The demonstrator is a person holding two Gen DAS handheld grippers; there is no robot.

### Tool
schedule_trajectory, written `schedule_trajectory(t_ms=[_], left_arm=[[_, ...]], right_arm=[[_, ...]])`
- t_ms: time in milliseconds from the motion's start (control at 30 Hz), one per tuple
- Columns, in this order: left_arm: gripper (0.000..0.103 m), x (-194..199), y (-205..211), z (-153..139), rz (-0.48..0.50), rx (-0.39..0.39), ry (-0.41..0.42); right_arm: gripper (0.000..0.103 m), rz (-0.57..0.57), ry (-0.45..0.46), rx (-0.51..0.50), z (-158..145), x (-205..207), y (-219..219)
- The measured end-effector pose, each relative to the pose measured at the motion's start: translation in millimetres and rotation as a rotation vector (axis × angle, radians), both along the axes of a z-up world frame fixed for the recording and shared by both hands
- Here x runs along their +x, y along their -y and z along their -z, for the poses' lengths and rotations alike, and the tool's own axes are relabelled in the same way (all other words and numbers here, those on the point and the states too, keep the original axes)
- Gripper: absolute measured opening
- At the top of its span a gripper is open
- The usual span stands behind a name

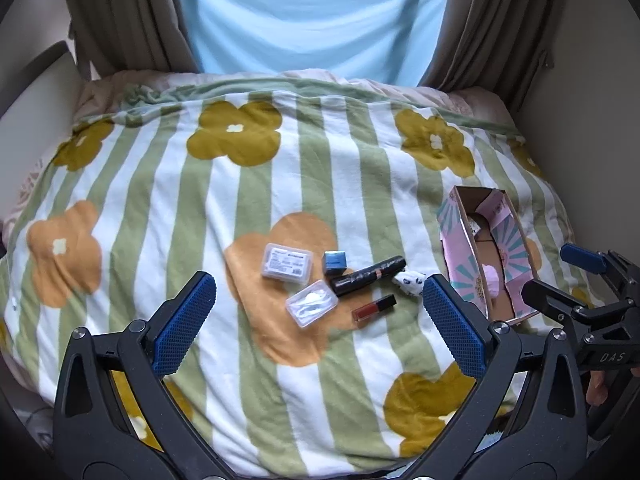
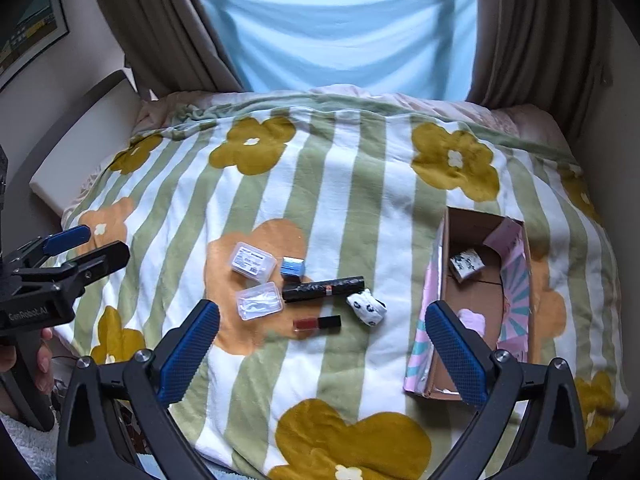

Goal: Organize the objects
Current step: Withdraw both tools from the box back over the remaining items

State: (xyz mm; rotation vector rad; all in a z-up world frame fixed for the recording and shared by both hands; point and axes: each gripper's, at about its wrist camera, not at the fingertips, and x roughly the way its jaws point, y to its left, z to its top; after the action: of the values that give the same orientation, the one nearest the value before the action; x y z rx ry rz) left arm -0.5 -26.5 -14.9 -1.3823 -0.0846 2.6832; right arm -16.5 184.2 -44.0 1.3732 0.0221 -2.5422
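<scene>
Small objects lie together on a flowered, striped blanket (image 1: 168, 200): a labelled clear case (image 1: 287, 263) (image 2: 253, 262), a second clear case (image 1: 311, 303) (image 2: 259, 301), a small blue box (image 1: 334, 261) (image 2: 293, 268), a black roll (image 1: 369, 275) (image 2: 324, 289), a red lip gloss (image 1: 374, 308) (image 2: 317, 323) and a white patterned bundle (image 1: 409, 283) (image 2: 366, 306). An open pink cardboard box (image 1: 460, 240) (image 2: 516, 292) to their right holds a pink item (image 1: 491, 279) (image 2: 472, 322) and a patterned bundle (image 2: 466, 264). My left gripper (image 1: 319, 318) and right gripper (image 2: 323, 338) hover open and empty near the bed's front edge.
Brown curtains (image 1: 116, 20) and a light blue sheet (image 1: 312, 16) hang behind the bed. A white padded edge (image 2: 80, 156) runs along the left side. The right gripper also shows at the right of the left wrist view (image 1: 560, 280), and the left gripper at the left of the right wrist view (image 2: 96, 248).
</scene>
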Motion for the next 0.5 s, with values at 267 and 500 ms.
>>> schedule_trajectory(t_ms=[267, 500], left_arm=[[0.103, -6.8, -1.4, 14.0, 0.056, -0.021, 0.014], [0.103, -25.1, -7.0, 53.3, 0.206, -0.046, 0.045]], right_arm=[[0.102, -0.039, 0.015, -0.031, 17.0, -2.6, 8.7], [0.102, -0.075, 0.022, -0.007, 53.4, -8.1, 19.4]])
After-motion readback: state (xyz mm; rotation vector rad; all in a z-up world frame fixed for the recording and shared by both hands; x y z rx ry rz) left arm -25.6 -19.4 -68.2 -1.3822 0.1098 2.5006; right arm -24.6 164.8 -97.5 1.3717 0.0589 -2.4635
